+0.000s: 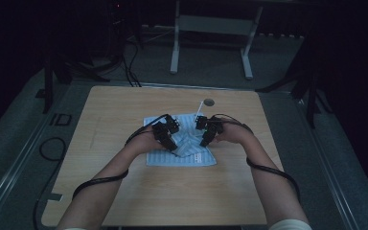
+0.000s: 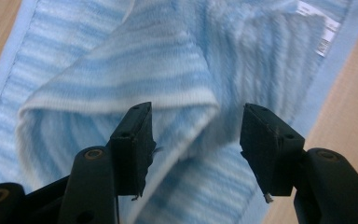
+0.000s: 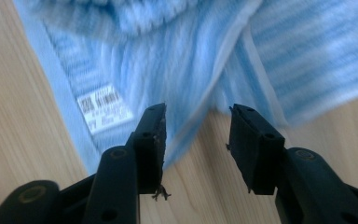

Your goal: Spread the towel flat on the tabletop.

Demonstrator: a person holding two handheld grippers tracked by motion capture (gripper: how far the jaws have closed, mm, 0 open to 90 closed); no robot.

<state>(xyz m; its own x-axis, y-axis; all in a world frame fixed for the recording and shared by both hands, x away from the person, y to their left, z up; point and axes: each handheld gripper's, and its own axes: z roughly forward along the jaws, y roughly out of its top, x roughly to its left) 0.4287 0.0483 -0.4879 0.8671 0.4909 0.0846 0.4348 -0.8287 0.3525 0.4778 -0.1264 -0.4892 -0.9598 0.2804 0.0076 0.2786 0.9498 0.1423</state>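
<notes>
While I watch from the high view, both hands sit close together over the middle of the table.

Towel: I see a light blue striped towel (image 1: 182,146) lying near the centre of the wooden table (image 1: 124,191), partly flat, with its corners folded in toward the middle so the cloth bunches up between the two grippers.

Left gripper: my left gripper (image 2: 196,135) has its jaws about half apart. A folded corner of the towel, with its pale hem, lies between them in the left gripper view, touching the inner face of the left-hand jaw; there is a clear gap to the other jaw, so I do not read this as a grip.

Right gripper: my right gripper (image 3: 196,135) also stands part open. Between its jaws I see a hemmed edge of the towel and bare wood below it; the pads are not pressing on the cloth.

Label: a white care label (image 3: 105,108) sits on the towel's plain border, just left of the right gripper's jaws.

Cables: a black cable (image 1: 98,181) trails from each gripper along the forearm.
</notes>
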